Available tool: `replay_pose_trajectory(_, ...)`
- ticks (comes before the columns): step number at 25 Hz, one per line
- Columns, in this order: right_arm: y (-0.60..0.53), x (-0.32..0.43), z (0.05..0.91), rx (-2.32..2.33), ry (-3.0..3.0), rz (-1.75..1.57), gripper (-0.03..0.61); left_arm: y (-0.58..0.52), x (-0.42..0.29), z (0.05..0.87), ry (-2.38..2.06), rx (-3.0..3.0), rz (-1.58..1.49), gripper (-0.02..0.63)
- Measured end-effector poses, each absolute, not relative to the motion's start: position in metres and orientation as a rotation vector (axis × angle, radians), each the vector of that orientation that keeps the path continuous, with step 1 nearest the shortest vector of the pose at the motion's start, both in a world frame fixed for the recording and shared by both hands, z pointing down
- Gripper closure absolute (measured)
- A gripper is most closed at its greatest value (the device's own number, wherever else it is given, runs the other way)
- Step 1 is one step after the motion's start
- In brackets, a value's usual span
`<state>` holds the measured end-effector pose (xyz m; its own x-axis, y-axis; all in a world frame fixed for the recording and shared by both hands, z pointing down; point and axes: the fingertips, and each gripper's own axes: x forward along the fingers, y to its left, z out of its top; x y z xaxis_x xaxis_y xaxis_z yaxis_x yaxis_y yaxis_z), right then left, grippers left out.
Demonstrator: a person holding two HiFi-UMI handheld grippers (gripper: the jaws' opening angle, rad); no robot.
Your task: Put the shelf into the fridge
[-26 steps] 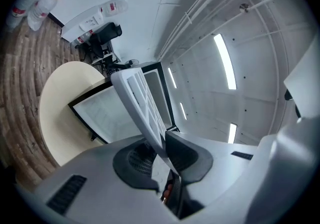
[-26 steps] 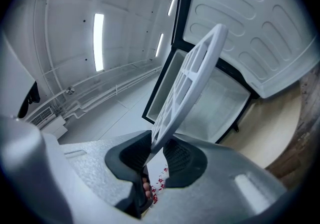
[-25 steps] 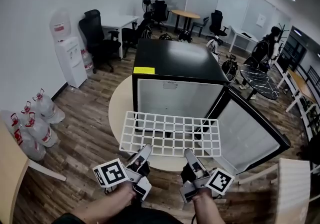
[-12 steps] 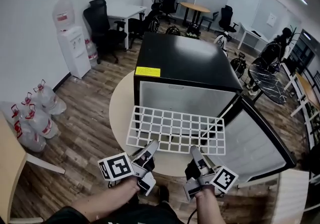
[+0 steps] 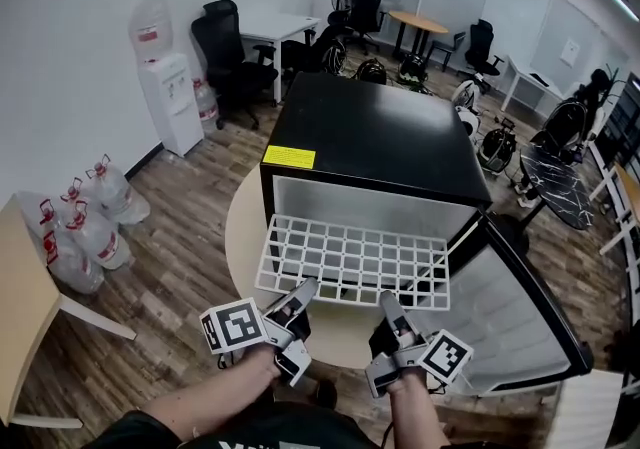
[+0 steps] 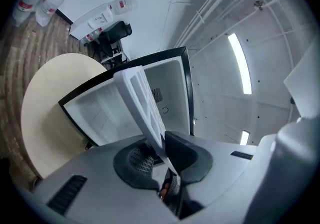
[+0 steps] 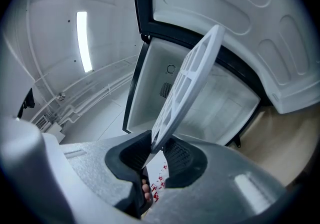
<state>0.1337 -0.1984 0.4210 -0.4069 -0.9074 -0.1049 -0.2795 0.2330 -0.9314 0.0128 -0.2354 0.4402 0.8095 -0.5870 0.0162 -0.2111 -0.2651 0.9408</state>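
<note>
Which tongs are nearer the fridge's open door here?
Right. The right tongs grip the shelf at its near edge, just beside the open door. The left tongs grip the same edge farther over, on the side away from the door.

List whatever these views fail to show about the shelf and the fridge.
- Ledges inside the fridge: in the head view its own top and the shelf hide them; both gripper views show only pale, indistinct walls.
- yellow label: head view, print too small to read.
- Shelf's near edge: pinched out of sight in the jaws of the left gripper and right gripper.
</note>
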Motion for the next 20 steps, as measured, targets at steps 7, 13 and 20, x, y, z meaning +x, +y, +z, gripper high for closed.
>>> replay_pose_trajectory(7, -0.206, 0.145, 0.422, -1.089, 1.845, -1.178, 0.505, -0.246, 0.018, 0.446, -0.656, 1.892, -0.354, 0.566)
replay_pose_trajectory(13, -0.214, 0.148, 0.423, -1.083, 1.852, -1.171, 0.505, -0.249, 0.027, 0.446, -0.603, 1.816, -0.406, 0.566)
replay_pose_trajectory(20, -0.221, 0.146, 0.425, -1.068, 1.863, -1.178, 0.506, -0.253, 0.033, 0.438, -0.548, 1.821, -0.47, 0.566)
